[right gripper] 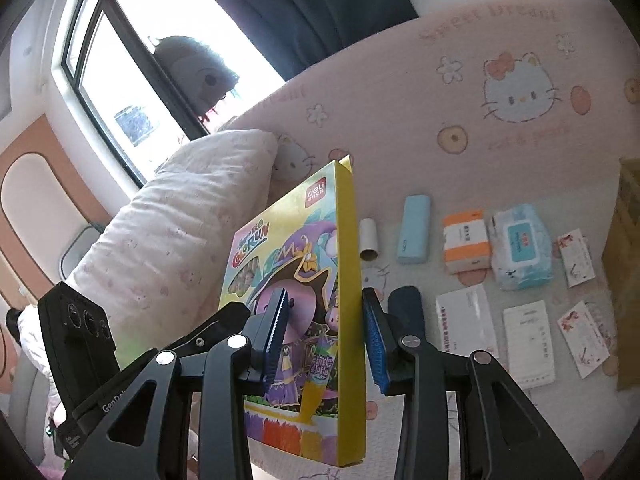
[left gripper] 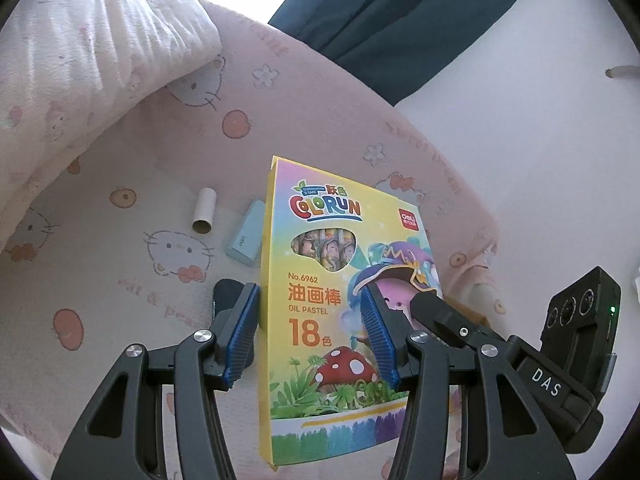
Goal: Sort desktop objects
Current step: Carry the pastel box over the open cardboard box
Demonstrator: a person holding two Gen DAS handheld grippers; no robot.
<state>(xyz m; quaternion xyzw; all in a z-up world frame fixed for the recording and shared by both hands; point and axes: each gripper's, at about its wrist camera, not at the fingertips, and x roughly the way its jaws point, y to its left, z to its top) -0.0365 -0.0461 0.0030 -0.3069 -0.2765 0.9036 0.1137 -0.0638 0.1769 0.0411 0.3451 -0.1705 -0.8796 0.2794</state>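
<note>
- Right hand-held gripper (right gripper: 324, 300): its jaws are closed across the thin sides of the oil pastel box (right gripper: 296, 240), one pad on the printed face and the other at the back by the yellow spine. The grip looks firm, though the back pad's contact is hard to make out.
- Left hand-held gripper (left gripper: 310, 296): its jaws stand wide apart at the box's face, clamping nothing.
- Position of the box: it is held upright and slightly tilted above the bed (right gripper: 500, 152), between the pillow (right gripper: 192, 208) and the laid-out items.
- Step in hand, as I judge it: the box is being carried to a place. Where it is headed cannot be settled from here.
- Next move calls for: keeping the box upright in the narrow grip, and setting it down clear of the nearest small items.
- Count on the bed:
  - one cardboard tube (right gripper: 368, 240)
  - one pale blue case (right gripper: 414, 228)
  - one orange-and-white pack (right gripper: 466, 242)
  - one wet-wipes pack (right gripper: 520, 246)
  - two white packets (right gripper: 466, 320)
  - two floral cards (right gripper: 576, 258)
  - one dark blue object (right gripper: 406, 304)
- One brown carton (right gripper: 626, 260) stands at the far right edge.
</note>
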